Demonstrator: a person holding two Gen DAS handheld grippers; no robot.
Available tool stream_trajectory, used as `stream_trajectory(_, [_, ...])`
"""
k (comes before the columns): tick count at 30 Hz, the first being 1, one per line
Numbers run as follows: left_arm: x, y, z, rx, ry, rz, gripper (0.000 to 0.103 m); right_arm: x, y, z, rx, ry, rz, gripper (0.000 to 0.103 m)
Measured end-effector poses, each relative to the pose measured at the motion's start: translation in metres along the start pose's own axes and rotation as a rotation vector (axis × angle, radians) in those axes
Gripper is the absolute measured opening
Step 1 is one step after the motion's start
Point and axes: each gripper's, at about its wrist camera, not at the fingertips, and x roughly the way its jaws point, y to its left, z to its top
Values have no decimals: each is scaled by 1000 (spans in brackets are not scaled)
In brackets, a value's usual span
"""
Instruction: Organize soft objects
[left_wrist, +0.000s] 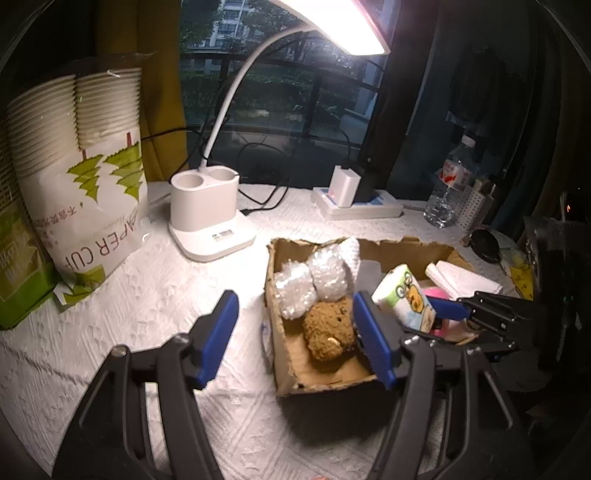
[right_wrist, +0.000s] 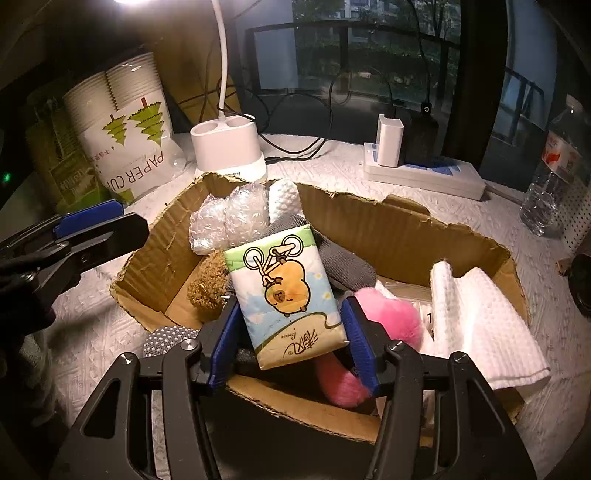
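A tissue pack (right_wrist: 284, 291) printed with a cartoon animal on a bicycle is pinched between the blue pads of my right gripper (right_wrist: 291, 343), just above the cardboard box (right_wrist: 399, 236). In the box lie bubble wrap (right_wrist: 229, 218), a brown plush (right_wrist: 207, 284), a pink plush (right_wrist: 388, 317), grey cloth (right_wrist: 343, 262) and a white towel (right_wrist: 476, 317). My left gripper (left_wrist: 295, 336) hangs open over the box's left wall (left_wrist: 275, 325), with the brown plush (left_wrist: 328, 332) below its right finger. From this side, the tissue pack (left_wrist: 402, 295) sits in the right gripper (left_wrist: 428, 314).
A white desk lamp base (left_wrist: 207, 210) and a bag of paper cups (left_wrist: 85, 192) stand at the back left. A power strip with a charger (left_wrist: 354, 199) and a water bottle (left_wrist: 450, 184) are behind the box. White textured cloth (left_wrist: 147, 314) covers the table.
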Motion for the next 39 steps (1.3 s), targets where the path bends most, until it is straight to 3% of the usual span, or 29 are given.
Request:
stream_trajectory(6, [-6,-1,-2,5,-5,-6,66,-5,-1,0,30,-3,0,59])
stream_trajectory(11, [-12,-4,-3,8,-12,-9,66,-17,-1,-3,41,-23,-3,65])
stream_trajectory(29, [-55,-31,-12,59,-58,-21,66,-70,1,-21,67,-103,-43,66])
stream_trajectory(39, [-74,-48,-25,80,-44,-12,66,-103,2,-35,78,-154,-61,66])
